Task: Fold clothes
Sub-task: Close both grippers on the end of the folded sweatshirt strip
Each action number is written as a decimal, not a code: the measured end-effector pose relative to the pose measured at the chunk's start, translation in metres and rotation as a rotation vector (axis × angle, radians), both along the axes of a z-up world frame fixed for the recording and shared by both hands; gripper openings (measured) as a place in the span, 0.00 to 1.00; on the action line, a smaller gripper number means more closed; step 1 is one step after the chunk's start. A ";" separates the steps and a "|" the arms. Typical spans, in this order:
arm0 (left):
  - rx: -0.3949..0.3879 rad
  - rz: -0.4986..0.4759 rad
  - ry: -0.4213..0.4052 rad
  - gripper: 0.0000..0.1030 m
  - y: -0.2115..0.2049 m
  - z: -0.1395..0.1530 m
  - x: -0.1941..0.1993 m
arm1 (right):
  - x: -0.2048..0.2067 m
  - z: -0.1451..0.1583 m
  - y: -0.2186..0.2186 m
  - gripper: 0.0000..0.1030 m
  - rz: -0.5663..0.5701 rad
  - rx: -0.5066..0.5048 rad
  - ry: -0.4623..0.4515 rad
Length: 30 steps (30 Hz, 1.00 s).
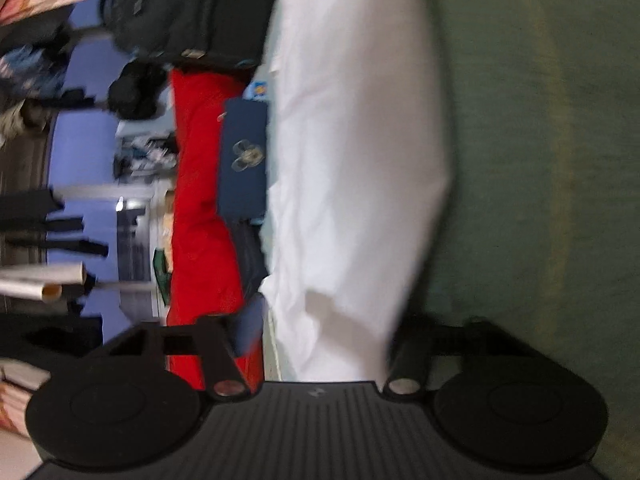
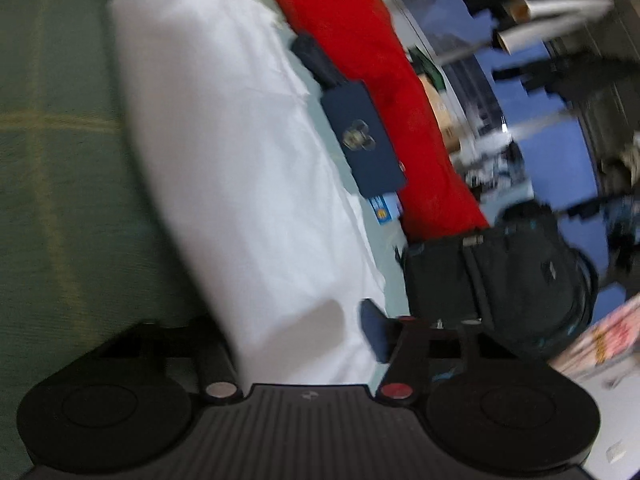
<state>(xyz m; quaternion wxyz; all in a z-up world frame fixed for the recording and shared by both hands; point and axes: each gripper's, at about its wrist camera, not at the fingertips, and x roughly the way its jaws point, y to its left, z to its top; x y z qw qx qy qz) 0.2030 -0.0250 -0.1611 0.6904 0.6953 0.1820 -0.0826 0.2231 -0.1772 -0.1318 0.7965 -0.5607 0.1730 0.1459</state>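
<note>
A white garment (image 1: 352, 140) lies in a long band on a green checked bed cover (image 1: 540, 160). Its near end runs between the fingers of my left gripper (image 1: 326, 320), whose jaws stand apart; a thin gap shows beside the blue pad (image 1: 246, 332). In the right wrist view the same white garment (image 2: 224, 152) passes between the fingers of my right gripper (image 2: 296, 324). Those jaws stand apart too, with the blue pad (image 2: 374, 328) at the cloth's edge. Both views are rolled sideways and blurred.
Beside the garment lie a red cloth (image 1: 200, 180) (image 2: 380, 60) and a navy booklet with a gold emblem (image 1: 244, 156) (image 2: 364, 136). A black backpack (image 1: 192, 12) (image 2: 500, 280) sits at the bed's end. Cardboard tubes (image 1: 40, 280) and clutter stand against a blue wall.
</note>
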 end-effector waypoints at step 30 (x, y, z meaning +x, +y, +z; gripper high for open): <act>-0.144 0.044 0.042 0.02 0.010 0.068 -0.082 | -0.065 0.069 -0.016 0.06 0.015 0.176 0.143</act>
